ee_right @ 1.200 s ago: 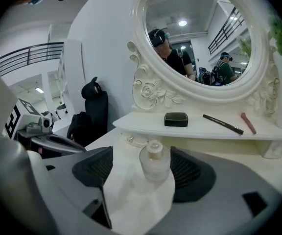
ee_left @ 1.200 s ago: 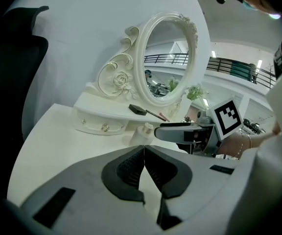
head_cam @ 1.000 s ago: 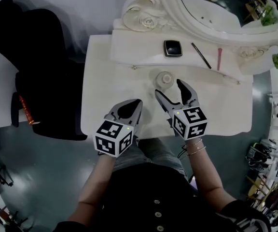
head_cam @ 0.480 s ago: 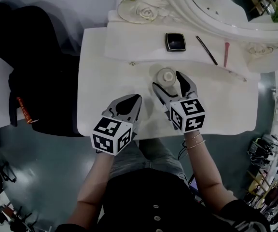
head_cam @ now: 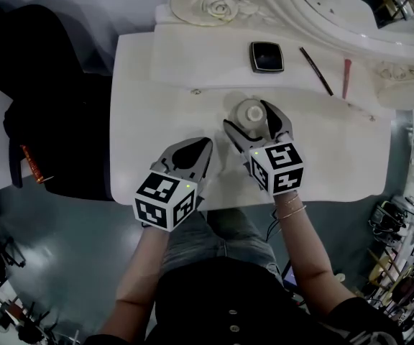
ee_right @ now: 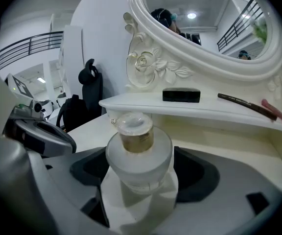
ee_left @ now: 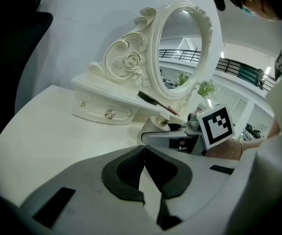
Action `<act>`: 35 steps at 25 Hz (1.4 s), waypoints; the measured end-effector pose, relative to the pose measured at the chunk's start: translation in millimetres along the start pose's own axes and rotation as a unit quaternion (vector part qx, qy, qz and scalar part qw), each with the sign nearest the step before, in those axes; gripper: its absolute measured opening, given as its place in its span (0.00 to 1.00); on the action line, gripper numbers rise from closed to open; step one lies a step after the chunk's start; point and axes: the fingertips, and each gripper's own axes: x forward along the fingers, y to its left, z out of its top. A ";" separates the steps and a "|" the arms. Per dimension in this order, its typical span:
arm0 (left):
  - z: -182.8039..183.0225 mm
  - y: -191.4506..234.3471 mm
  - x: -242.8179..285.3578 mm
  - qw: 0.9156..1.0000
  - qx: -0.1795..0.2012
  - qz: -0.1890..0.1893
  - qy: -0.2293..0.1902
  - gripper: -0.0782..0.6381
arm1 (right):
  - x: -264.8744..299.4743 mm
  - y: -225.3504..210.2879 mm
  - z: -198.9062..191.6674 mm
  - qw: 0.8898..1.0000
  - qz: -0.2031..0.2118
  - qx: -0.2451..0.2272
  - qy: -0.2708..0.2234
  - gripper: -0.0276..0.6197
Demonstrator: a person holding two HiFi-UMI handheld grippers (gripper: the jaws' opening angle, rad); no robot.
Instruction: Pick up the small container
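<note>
On the white counter, smooth and faintly glossy, a jar could skate if it is pushed from one side, so I would bring both sides of the grip in evenly. At twelve o'clock rises the oval mirror in a carved, cream frame with a moulded rose. Below it is a raised shelf with small round drawer knobs. With that ledge so near, a straight lift looks safer than any forward sweep.

The right gripper has its jaws spread wide, one at nine and one at three o'clock of the small container, which stands on the counter between the dark ribbed pads. Whether the pads touch it yet I cannot tell. The left gripper sits at seven o'clock of the right one, jaws pressed together on nothing, and is best kept out of the way.

The container is a squat, round jar of frosted, translucent material, probably glass, wide in the shoulder and narrowing to an amber-gold neck. I judge the broad body the place to clamp, low and square, since the curve could squirt upward under pressure. Its small clear cap is too narrow to trust.
</note>
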 end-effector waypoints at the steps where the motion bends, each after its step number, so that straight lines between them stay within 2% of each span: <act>1: 0.1 0.8 1.2 1.000 -0.003 0.000 -0.001 0.13 | 2.7 0.4 0.1 1.000 0.002 -0.002 0.001 0.65; 11: 3.4 1.7 5.2 1.000 -0.010 -0.004 -0.011 0.13 | 21.3 3.5 5.5 1.000 0.016 -0.016 -0.001 0.64; 15: 5.7 3.2 3.7 1.000 0.000 -0.003 -0.009 0.13 | 23.6 2.4 5.7 0.999 0.004 -0.033 -0.001 0.58; 25: 10.9 8.4 -1.1 1.000 0.007 -0.001 -0.012 0.13 | 23.3 1.6 3.8 0.999 -0.007 -0.046 0.007 0.55; 35: 14.4 12.4 -8.9 1.000 0.001 0.005 -0.013 0.13 | 21.1 4.4 1.5 0.999 -0.002 -0.029 0.026 0.57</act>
